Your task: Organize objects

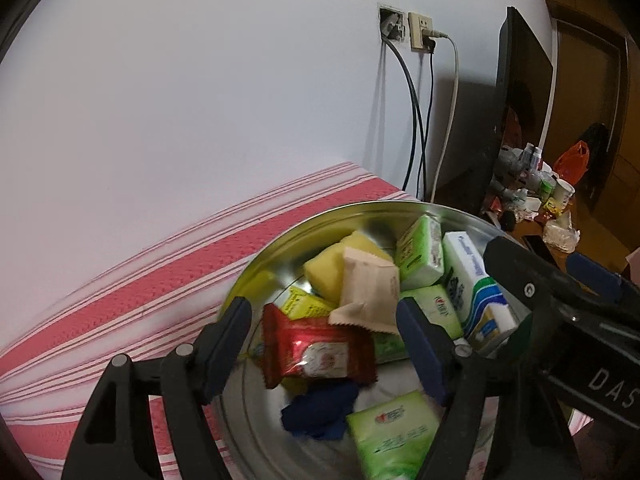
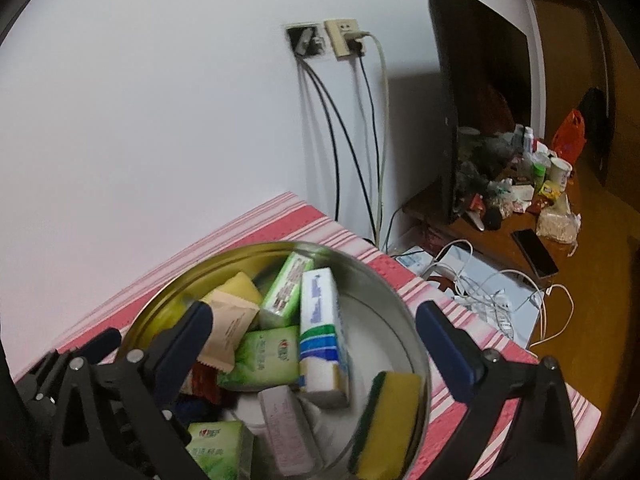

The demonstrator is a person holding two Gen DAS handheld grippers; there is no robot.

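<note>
A steel bowl [image 1: 360, 206] [image 2: 256, 246] stands on a red-and-white striped cloth. It holds green tissue packs [image 1: 420, 252], a white-and-blue box [image 2: 320, 320], a beige packet [image 1: 368, 288], a yellow sponge [image 1: 332, 268], a pink bar [image 2: 284, 428] and a blue cloth [image 1: 320, 412]. My left gripper [image 1: 324, 332] is open over the bowl. A blurred red packet [image 1: 316, 352] lies loose between its fingers, touching neither pad. My right gripper [image 2: 314, 312] is open wide over the bowl. Below it, a blurred yellow-and-green sponge [image 2: 384, 420] leans on the bowl's inner right wall.
The striped cloth [image 2: 280, 216] ends at a white wall with a socket [image 2: 344, 38] and hanging cables. To the right stand a dark screen [image 2: 480, 100] and a cluttered wooden desk [image 2: 512, 224] with a phone [image 2: 534, 252]. White cables [image 2: 480, 292] lie beside the cloth.
</note>
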